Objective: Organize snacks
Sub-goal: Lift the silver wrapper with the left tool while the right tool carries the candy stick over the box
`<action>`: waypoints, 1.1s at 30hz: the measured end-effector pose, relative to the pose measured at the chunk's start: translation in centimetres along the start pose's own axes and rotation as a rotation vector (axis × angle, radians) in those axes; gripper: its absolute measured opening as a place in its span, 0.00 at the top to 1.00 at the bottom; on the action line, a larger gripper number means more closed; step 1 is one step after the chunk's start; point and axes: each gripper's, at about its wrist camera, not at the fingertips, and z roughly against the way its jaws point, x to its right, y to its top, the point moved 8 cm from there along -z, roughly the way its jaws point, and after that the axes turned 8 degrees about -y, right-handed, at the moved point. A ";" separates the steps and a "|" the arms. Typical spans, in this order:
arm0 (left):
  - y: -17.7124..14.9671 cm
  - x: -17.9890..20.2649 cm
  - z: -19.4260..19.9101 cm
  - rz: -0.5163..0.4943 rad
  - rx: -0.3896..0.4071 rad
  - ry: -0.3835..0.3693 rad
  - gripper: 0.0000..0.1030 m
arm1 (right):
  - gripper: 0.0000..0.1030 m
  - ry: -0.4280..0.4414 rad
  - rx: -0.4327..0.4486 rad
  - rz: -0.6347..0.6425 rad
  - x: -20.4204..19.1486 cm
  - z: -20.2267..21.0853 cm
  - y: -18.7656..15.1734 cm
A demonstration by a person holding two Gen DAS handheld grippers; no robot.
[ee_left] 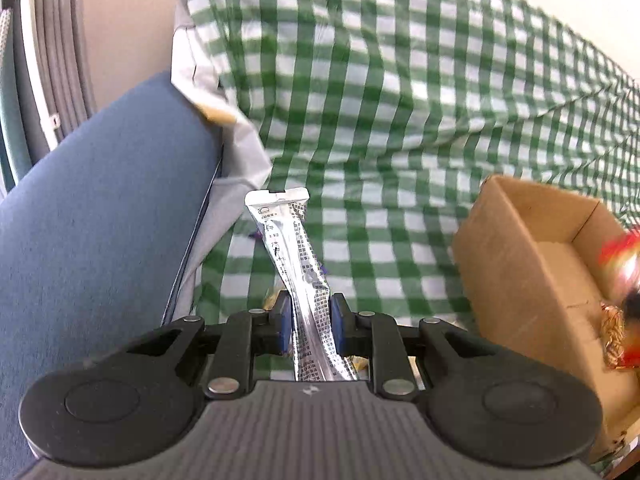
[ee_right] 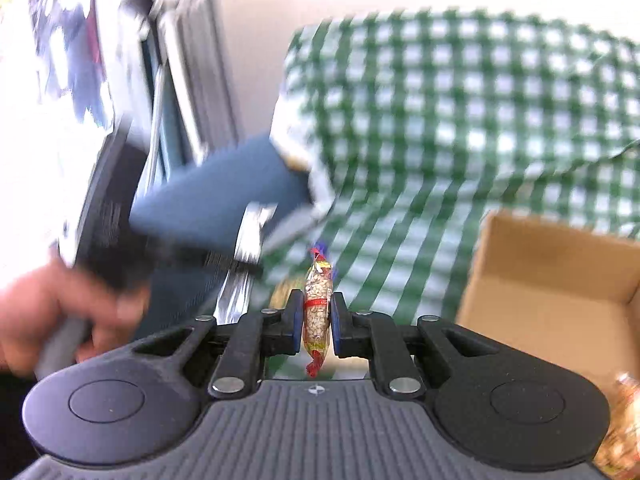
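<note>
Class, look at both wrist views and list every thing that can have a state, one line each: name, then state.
left gripper: shut on silver snack stick, lifted off the cloth.
silver snack stick: sealed, held between the fingers.
right gripper: shut on peanut packet.
peanut packet: sealed, held upright.
cardboard box: open at the top.
checked cloth: wrinkled.

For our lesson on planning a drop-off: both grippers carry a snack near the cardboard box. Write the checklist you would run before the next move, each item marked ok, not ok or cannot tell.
1. Left gripper clamped on the silver snack packet: ok.
2. Right gripper clamped on the peanut packet: ok.
3. Cardboard box open at the top: ok.
4. Bare floor left inside the box: ok.
5. Either packet already above the box opening: not ok, both show over the checked cloth.
6. What the red and gold thing by the box is: cannot tell, blurred.
</note>
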 end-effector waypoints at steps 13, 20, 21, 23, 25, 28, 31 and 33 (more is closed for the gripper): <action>0.8 4.4 -0.5 -0.045 0.046 -0.070 0.78 | 0.86 -0.211 0.072 -0.131 10.8 3.2 -1.8; 1.5 8.3 0.5 -0.072 0.133 -0.125 0.78 | 0.86 -0.319 0.064 -0.160 13.8 4.9 -2.9; 1.6 8.9 0.6 -0.077 0.144 -0.134 0.78 | 0.86 -0.336 0.069 -0.164 14.2 5.1 -3.0; 1.7 10.0 0.8 -0.087 0.158 -0.159 0.78 | 0.86 -0.369 0.074 -0.175 15.2 5.4 -3.2; 1.8 11.2 0.8 -0.097 0.168 -0.180 0.78 | 0.86 -0.394 0.086 -0.190 16.2 5.8 -3.4; 1.9 12.9 0.8 -0.111 0.188 -0.208 0.78 | 0.86 -0.437 0.092 -0.207 17.7 6.5 -3.8; 1.8 14.3 1.1 -0.116 0.212 -0.240 0.78 | 0.86 -0.475 0.098 -0.222 18.9 7.0 -4.3; 1.8 15.3 1.3 -0.120 0.225 -0.262 0.78 | 0.86 -0.496 0.101 -0.234 19.6 7.3 -4.5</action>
